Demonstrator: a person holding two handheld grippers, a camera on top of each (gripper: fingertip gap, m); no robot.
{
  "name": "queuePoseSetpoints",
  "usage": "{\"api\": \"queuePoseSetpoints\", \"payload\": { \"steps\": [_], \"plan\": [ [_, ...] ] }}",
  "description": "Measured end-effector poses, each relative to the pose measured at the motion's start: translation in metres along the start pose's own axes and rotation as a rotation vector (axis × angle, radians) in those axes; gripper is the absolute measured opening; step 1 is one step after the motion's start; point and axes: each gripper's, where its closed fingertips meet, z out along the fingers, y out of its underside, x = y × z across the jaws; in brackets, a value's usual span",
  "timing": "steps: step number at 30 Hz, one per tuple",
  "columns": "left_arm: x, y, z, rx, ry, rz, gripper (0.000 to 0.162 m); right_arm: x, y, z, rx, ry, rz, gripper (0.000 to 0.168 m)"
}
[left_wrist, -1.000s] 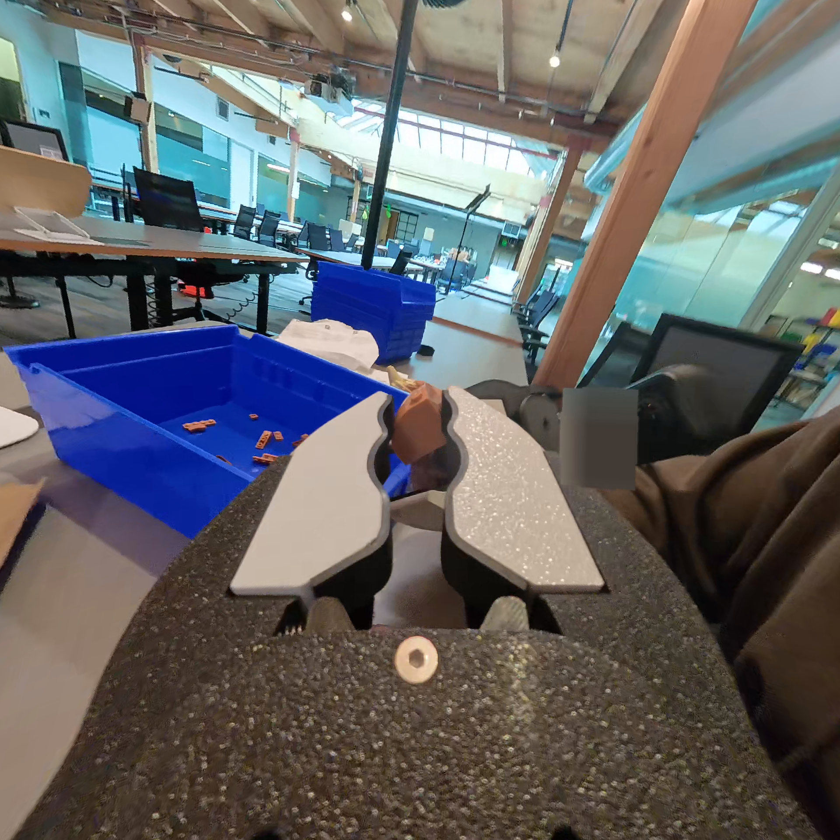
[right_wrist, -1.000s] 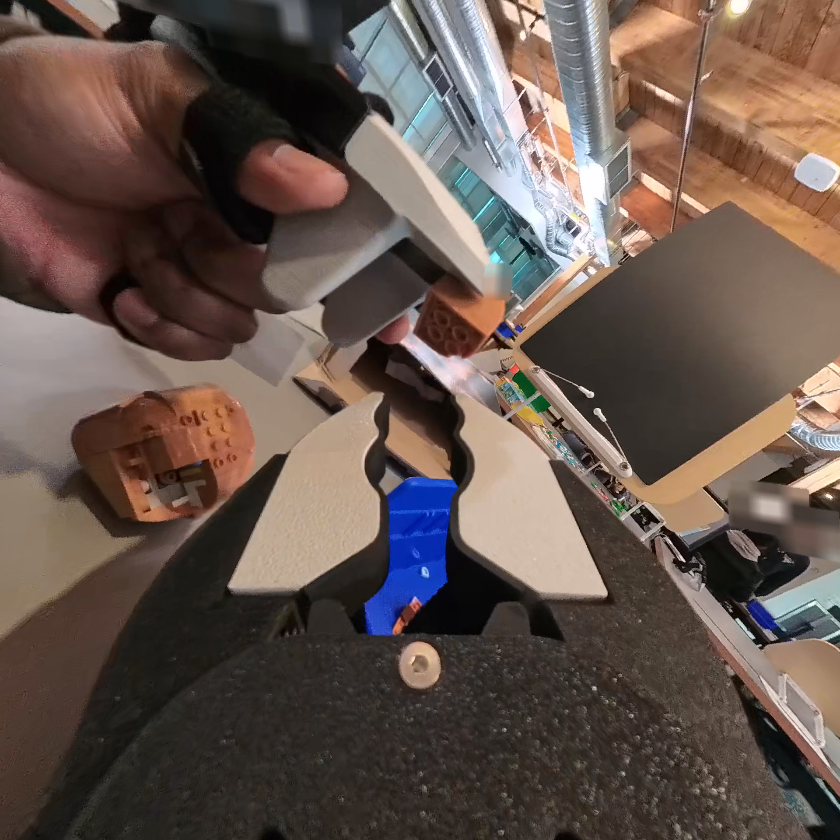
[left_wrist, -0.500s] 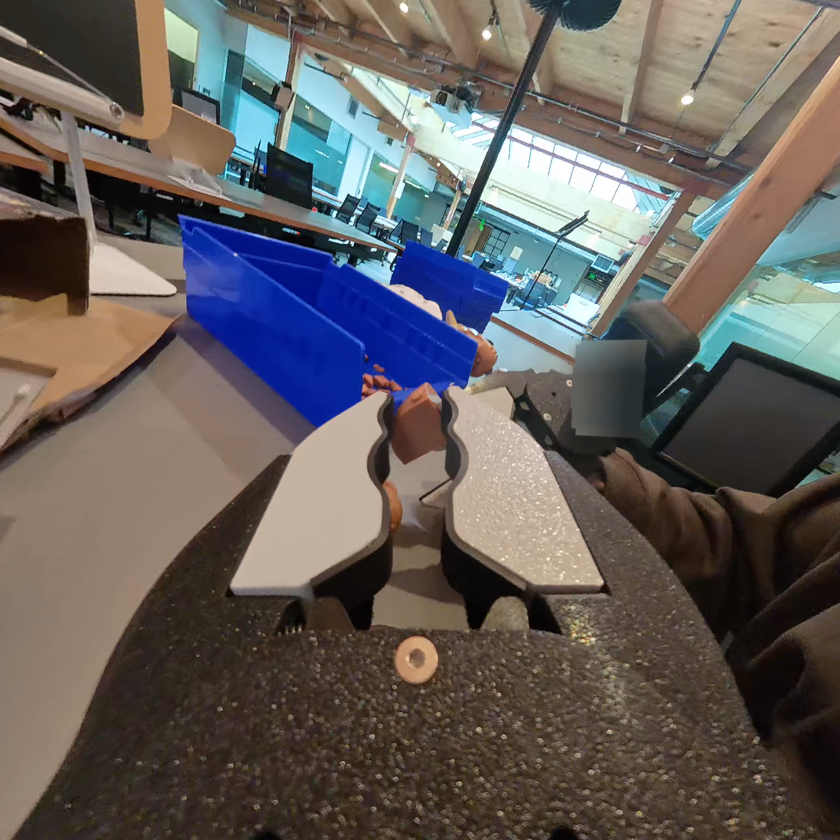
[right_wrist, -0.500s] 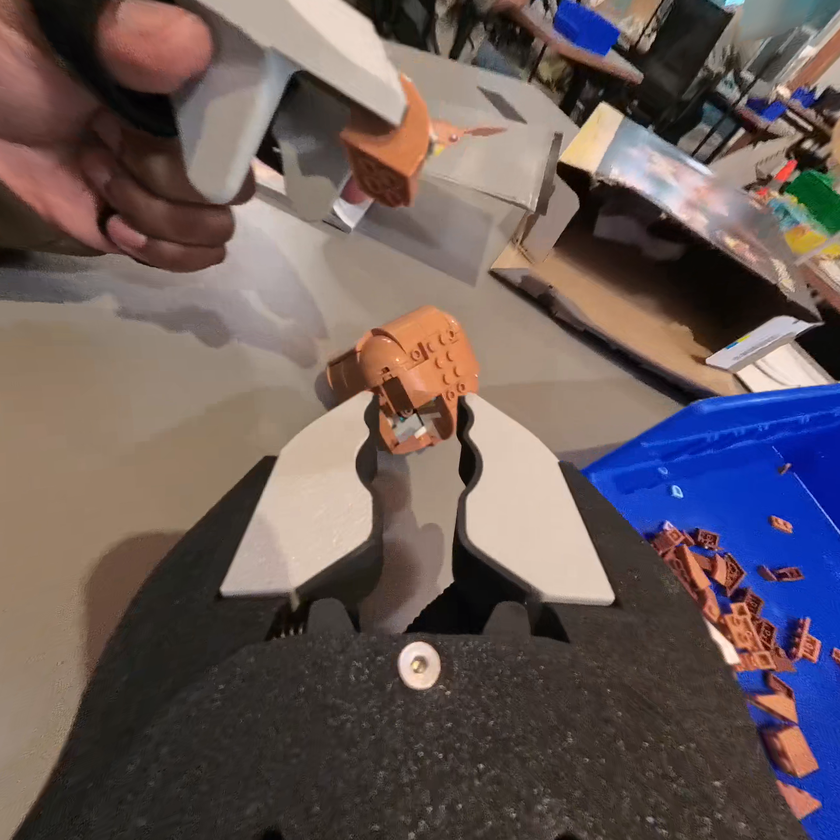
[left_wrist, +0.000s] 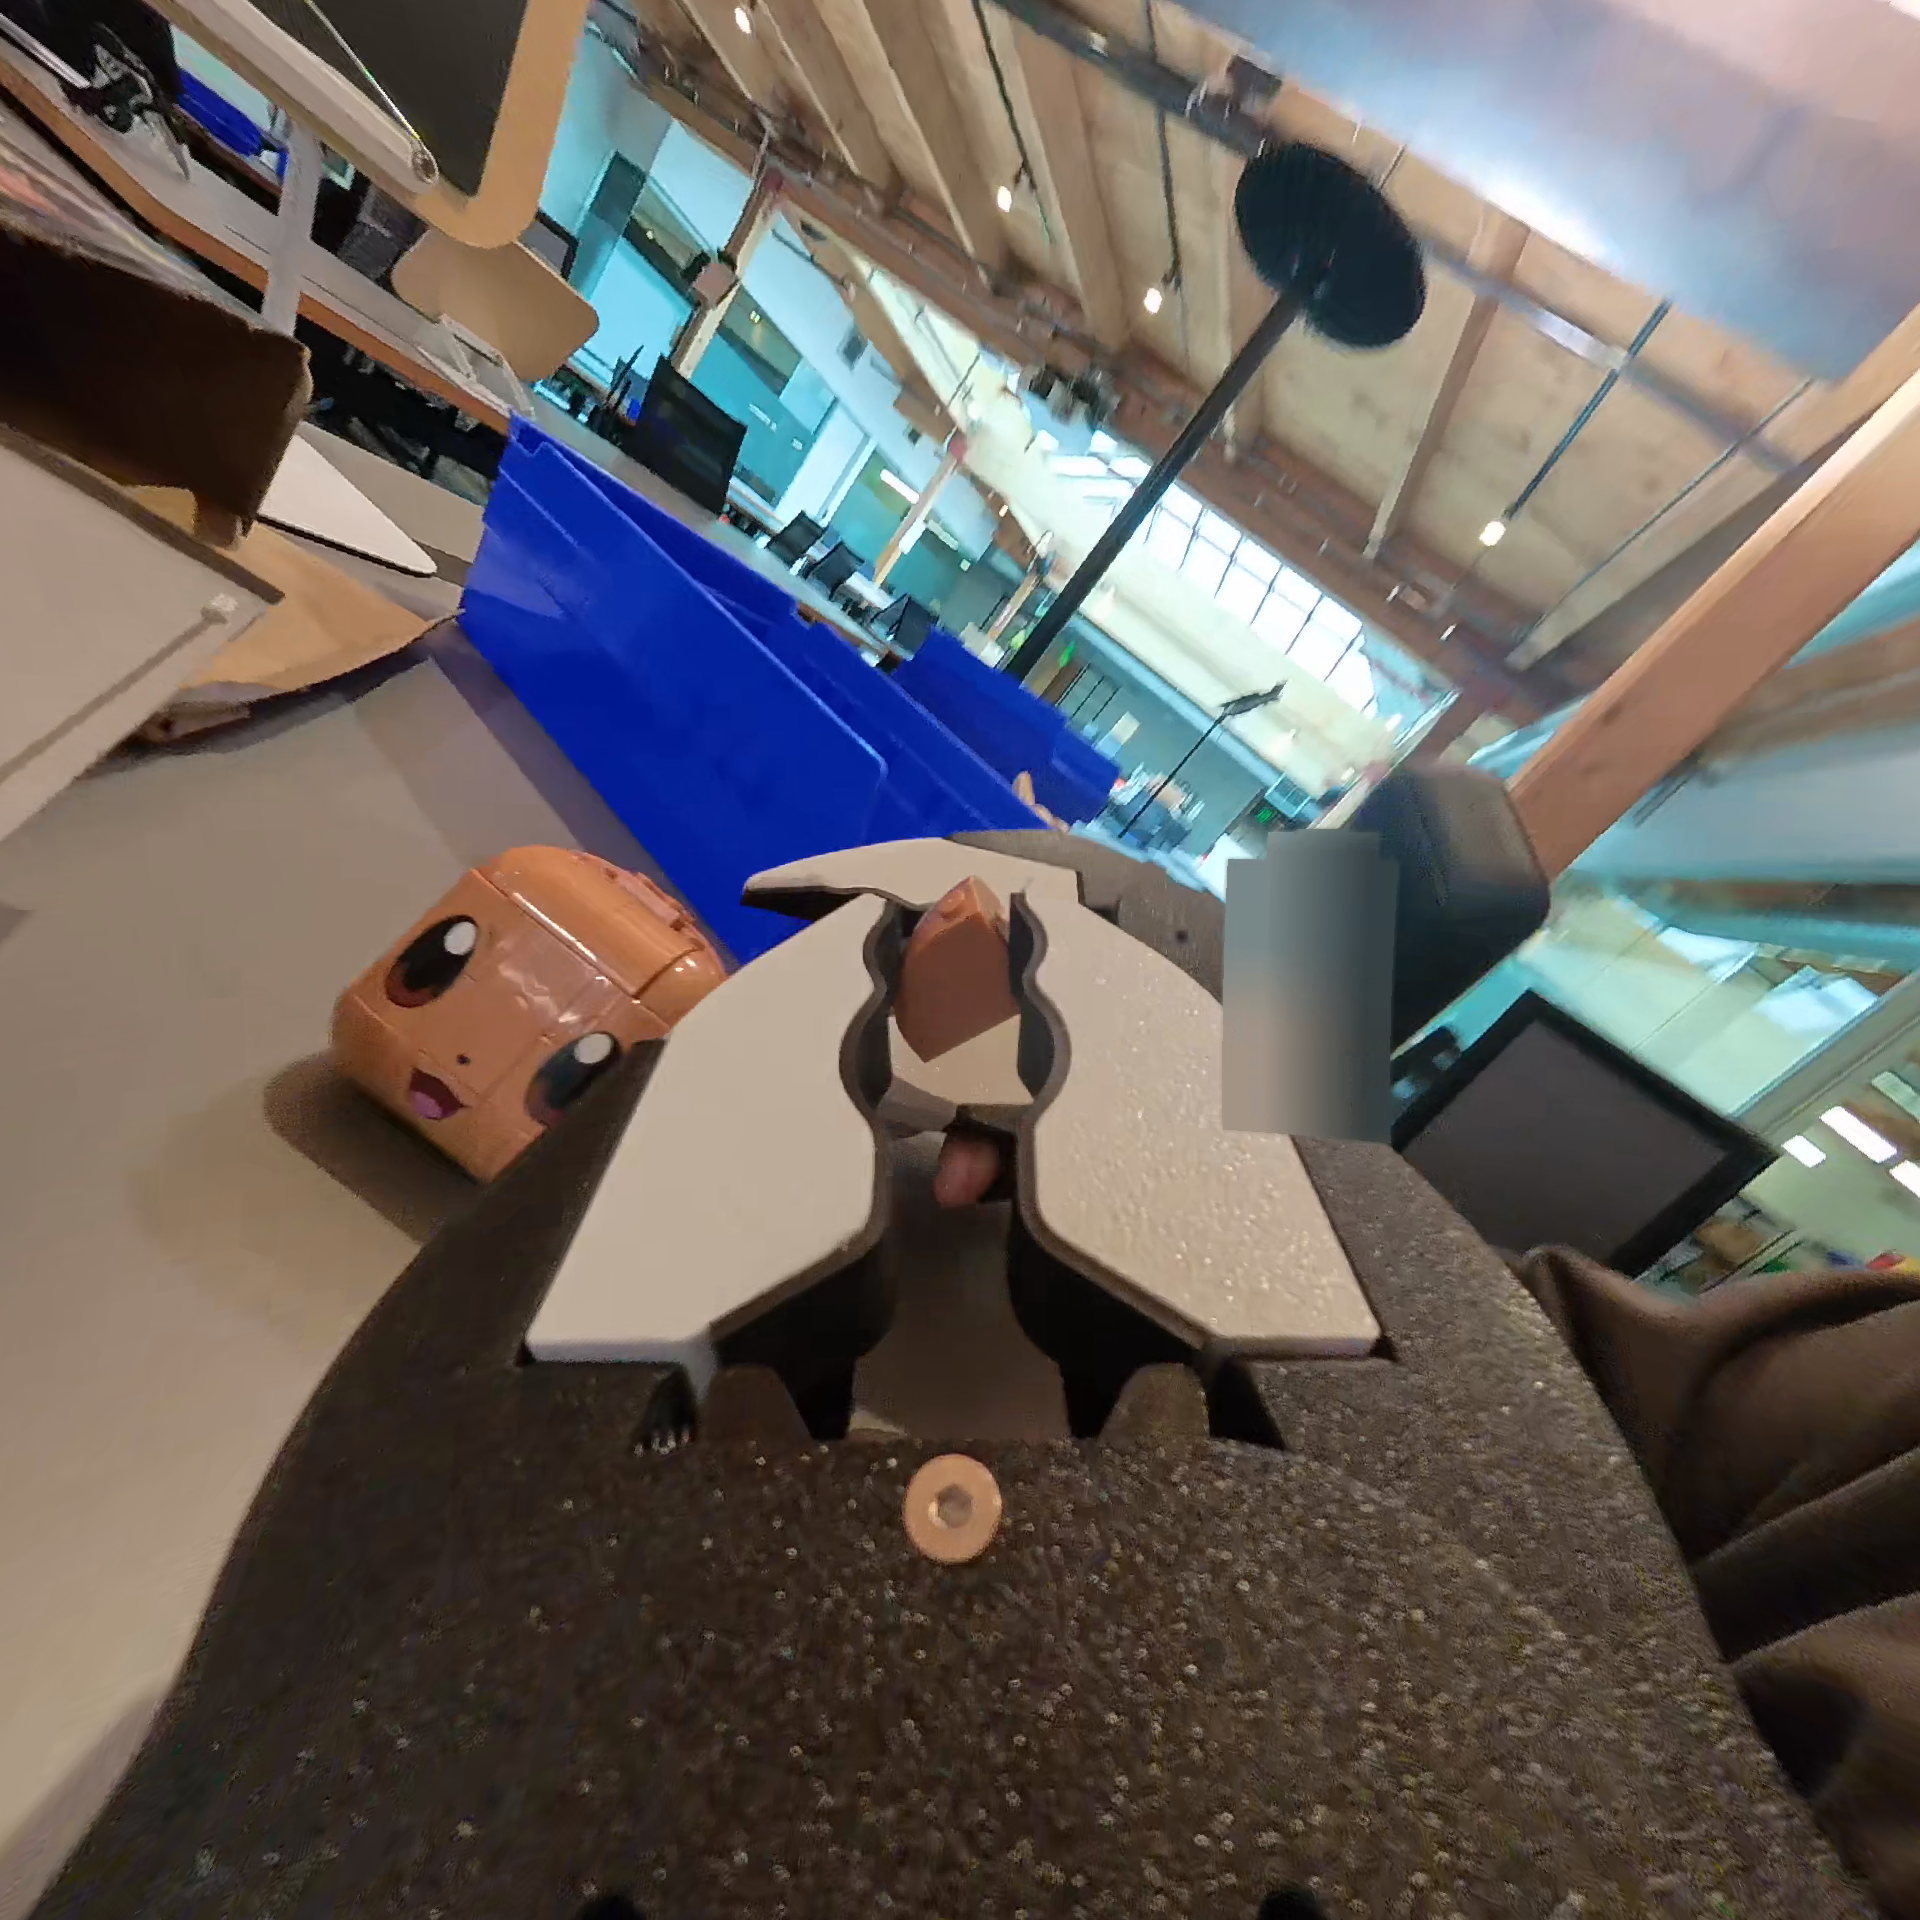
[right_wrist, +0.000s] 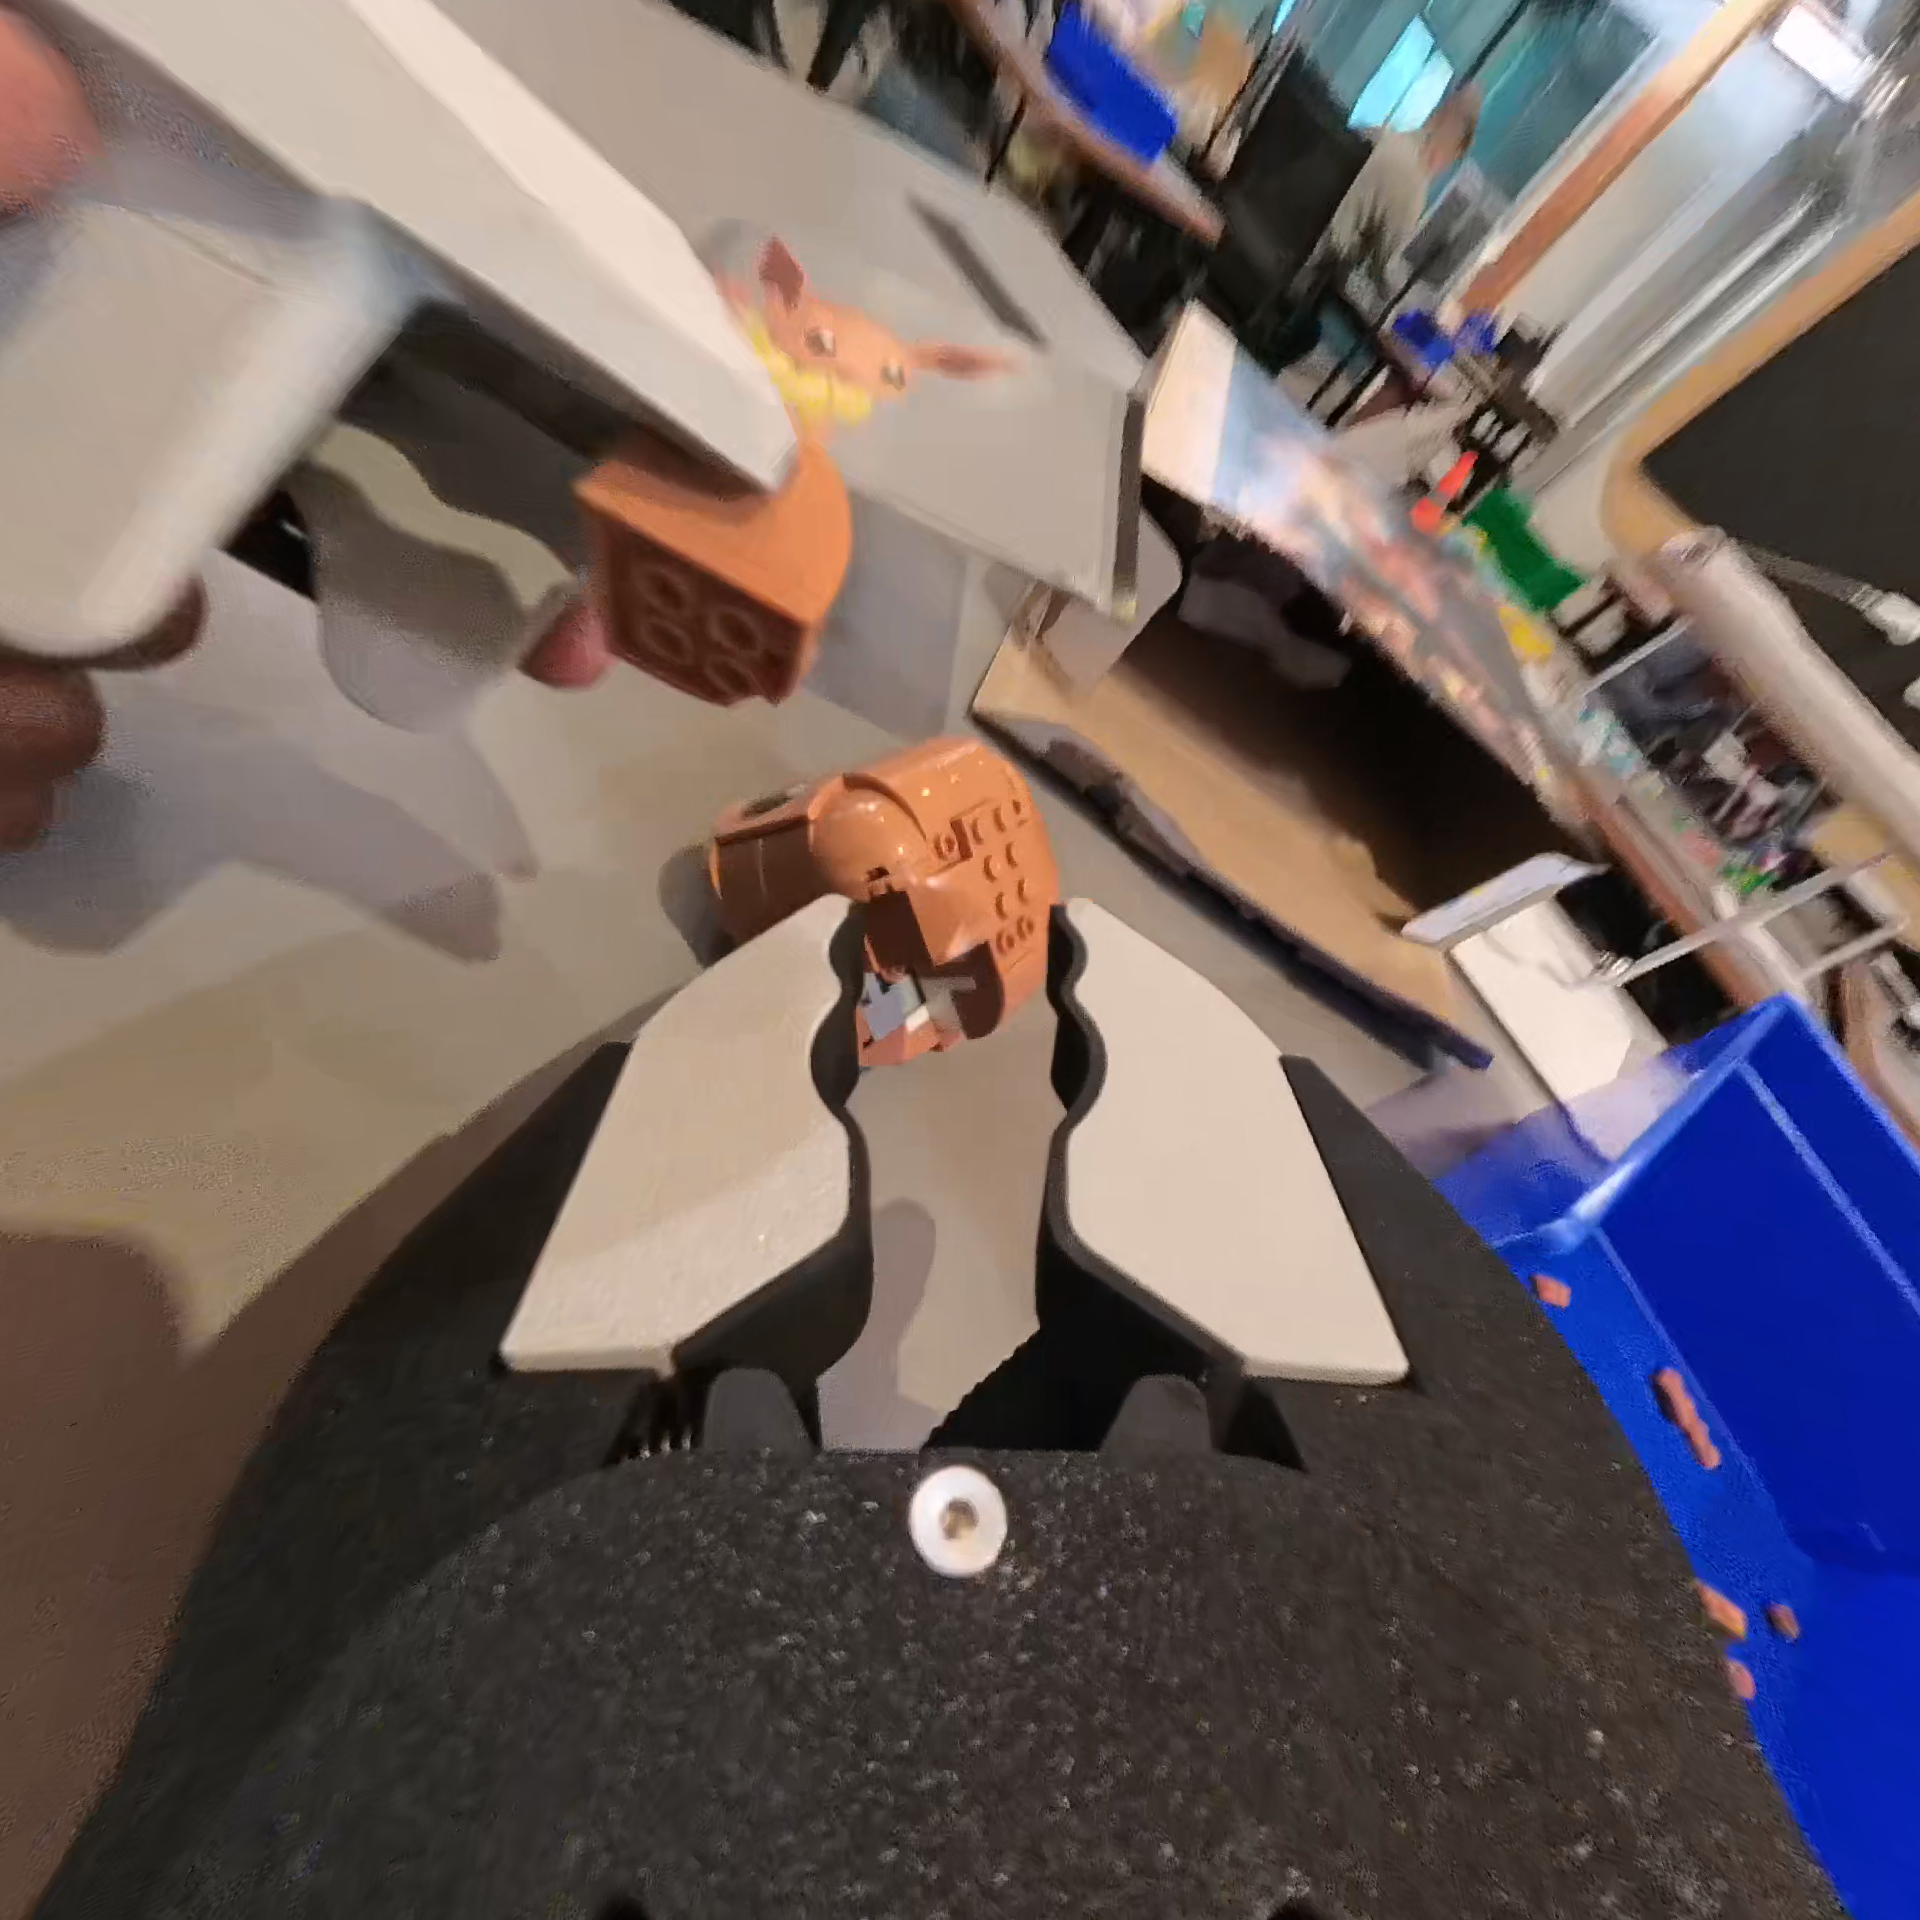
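My left tongs (left_wrist: 951, 940) pinch a small brown brick (left_wrist: 951, 977) between the fingertips, lifted clear of the grey table (left_wrist: 208, 935); in the right wrist view the same brick (right_wrist: 717, 582) shows its round-socketed underside, held above and to the left of the right tongs. A fingertip of the hand gripping the left tool shows just behind the brick. My right tongs (right_wrist: 951, 966) are spread, their fingers to either side of the back of a brown brick-built head (right_wrist: 914, 883) that rests on the table; I cannot tell whether the pads touch it. The rear of that head shows studs and a grey piece in an open cavity. From the left wrist view the head's front (left_wrist: 520, 997) shows a printed cartoon face with large dark eyes and an open mouth, just left of the left tongs, near the wall of a blue plastic bin (left_wrist: 675, 665). In the right wrist view, the bin (right_wrist: 1714, 1247) stands to the right, with small orange-brown pieces (right_wrist: 1683, 1423) inside. Behind the head lies flattened cardboard (right_wrist: 1247, 748) and a grey box panel bearing a fox-like cartoon picture (right_wrist: 831, 343). The right wrist view is motion-blurred at the edges. A brown sleeve (left_wrist: 1766, 1455) shows at the right of the left wrist view.
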Motion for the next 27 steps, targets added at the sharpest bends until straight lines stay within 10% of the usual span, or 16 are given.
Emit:
{"api": "queuePoseSetpoints", "payload": {
  "steps": [7, 27],
  "plan": [
    [0.008, -0.003, 0.001, 0.138, 0.064, -0.186, 0.019, -0.019, -0.044, -0.041, 0.274, 0.106, -0.156, 0.036],
    [0.027, 0.016, 0.008, 0.08, 0.25, -0.418, 0.019, -0.023, -0.052, -0.052, 0.376, 0.131, -0.216, 0.03]
  ]
}}
